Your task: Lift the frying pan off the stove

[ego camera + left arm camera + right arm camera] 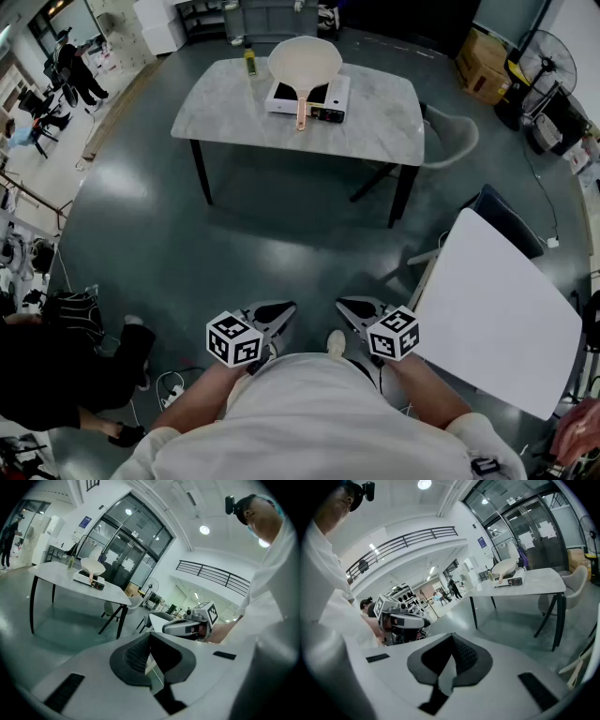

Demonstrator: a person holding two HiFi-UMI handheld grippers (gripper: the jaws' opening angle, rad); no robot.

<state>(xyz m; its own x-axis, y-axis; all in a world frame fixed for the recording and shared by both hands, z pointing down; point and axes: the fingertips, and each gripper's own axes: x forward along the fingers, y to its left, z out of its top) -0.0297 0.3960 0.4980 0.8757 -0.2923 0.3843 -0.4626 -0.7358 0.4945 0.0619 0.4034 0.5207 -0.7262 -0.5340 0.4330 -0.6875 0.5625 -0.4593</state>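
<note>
A cream frying pan (305, 62) with a tan handle sits on a white portable stove (323, 98) on the grey marble table (384, 127) far ahead across the floor. The pan (92, 566) and stove (86, 576) show small in the left gripper view, and the pan (505, 567) is tiny in the right gripper view. My left gripper (280, 311) and right gripper (349, 307) are held close to my body, far from the table. Both are shut with nothing between the jaws.
A small bottle (250, 62) stands on the table left of the pan. A grey chair (450, 141) is at the table's right end. A white table (492, 309) stands close on my right. A person (56, 361) crouches at my left, with cables on the floor.
</note>
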